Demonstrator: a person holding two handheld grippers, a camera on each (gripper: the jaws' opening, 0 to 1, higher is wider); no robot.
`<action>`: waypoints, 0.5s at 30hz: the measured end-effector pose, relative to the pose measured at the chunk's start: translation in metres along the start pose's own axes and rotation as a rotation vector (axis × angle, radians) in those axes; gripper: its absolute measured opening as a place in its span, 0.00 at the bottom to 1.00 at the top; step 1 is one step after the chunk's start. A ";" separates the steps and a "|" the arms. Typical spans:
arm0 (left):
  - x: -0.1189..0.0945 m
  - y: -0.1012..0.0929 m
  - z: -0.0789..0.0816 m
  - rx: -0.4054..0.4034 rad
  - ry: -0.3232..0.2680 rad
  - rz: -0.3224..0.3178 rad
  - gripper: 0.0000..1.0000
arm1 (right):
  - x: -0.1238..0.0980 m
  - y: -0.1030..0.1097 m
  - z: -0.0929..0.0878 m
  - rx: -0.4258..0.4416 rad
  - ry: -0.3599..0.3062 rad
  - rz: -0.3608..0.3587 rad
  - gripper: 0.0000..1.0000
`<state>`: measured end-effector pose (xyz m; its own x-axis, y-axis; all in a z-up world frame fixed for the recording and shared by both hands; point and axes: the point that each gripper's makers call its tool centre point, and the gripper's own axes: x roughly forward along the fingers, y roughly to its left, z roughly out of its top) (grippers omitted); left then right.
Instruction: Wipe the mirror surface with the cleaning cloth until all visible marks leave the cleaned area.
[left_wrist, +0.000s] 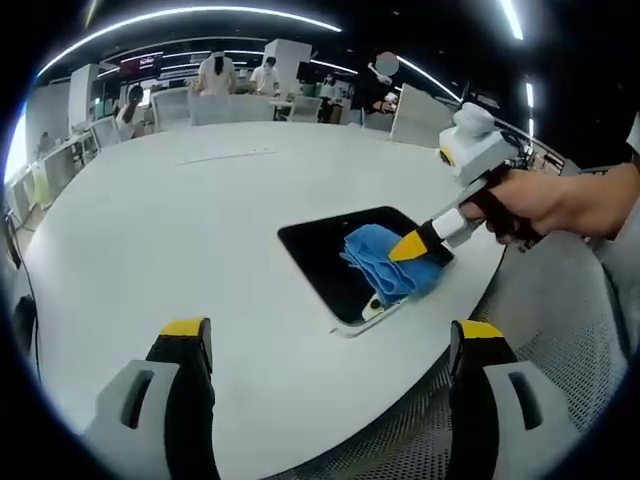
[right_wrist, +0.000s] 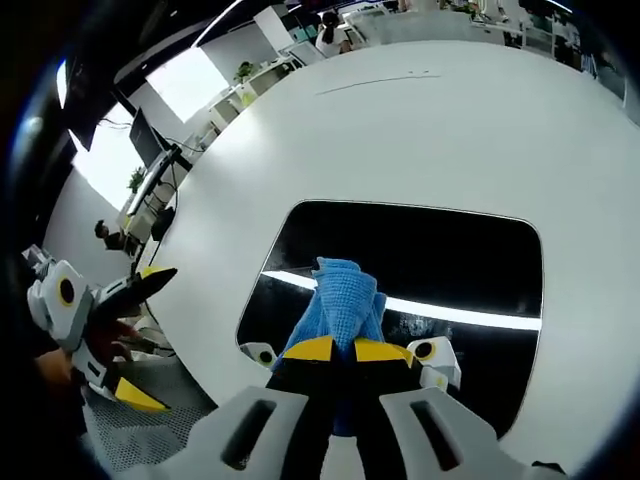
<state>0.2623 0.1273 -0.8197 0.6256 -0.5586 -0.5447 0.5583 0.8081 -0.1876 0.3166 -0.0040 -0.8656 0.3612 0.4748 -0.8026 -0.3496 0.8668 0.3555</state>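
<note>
- Wiping underway: blue waffle-weave cleaning cloth (right_wrist: 343, 297) lies on the dark rectangular mirror (right_wrist: 450, 250), flat near the white round table's (left_wrist: 180, 230) edge.
- Right claw (right_wrist: 345, 349) pinches the cloth, jaws pressed together.
- Left claw (left_wrist: 330, 335) hovers spread, holding nothing.
- Next, likely: drag cloth across unwiped glass.
- No containers seen.

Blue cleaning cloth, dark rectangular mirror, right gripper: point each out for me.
Blue cleaning cloth (right_wrist: 342, 295), right gripper view, on its bunched upper fold.
Dark rectangular mirror (right_wrist: 450, 250), right gripper view, on bare glass above the light streak.
Right gripper (left_wrist: 412, 247), left gripper view, at its yellow tips on the cloth.
</note>
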 end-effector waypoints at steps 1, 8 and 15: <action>0.000 0.000 0.000 0.002 0.001 0.000 0.98 | 0.001 -0.002 0.003 -0.002 -0.002 -0.005 0.00; 0.000 0.001 0.001 0.002 -0.004 0.001 0.99 | 0.007 -0.008 0.017 -0.009 -0.003 -0.018 0.00; 0.000 0.002 0.001 -0.002 -0.004 0.006 0.99 | 0.014 -0.013 0.030 -0.024 0.000 -0.029 0.00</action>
<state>0.2637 0.1285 -0.8186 0.6309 -0.5548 -0.5423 0.5539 0.8116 -0.1859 0.3518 -0.0044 -0.8668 0.3714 0.4494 -0.8125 -0.3599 0.8763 0.3202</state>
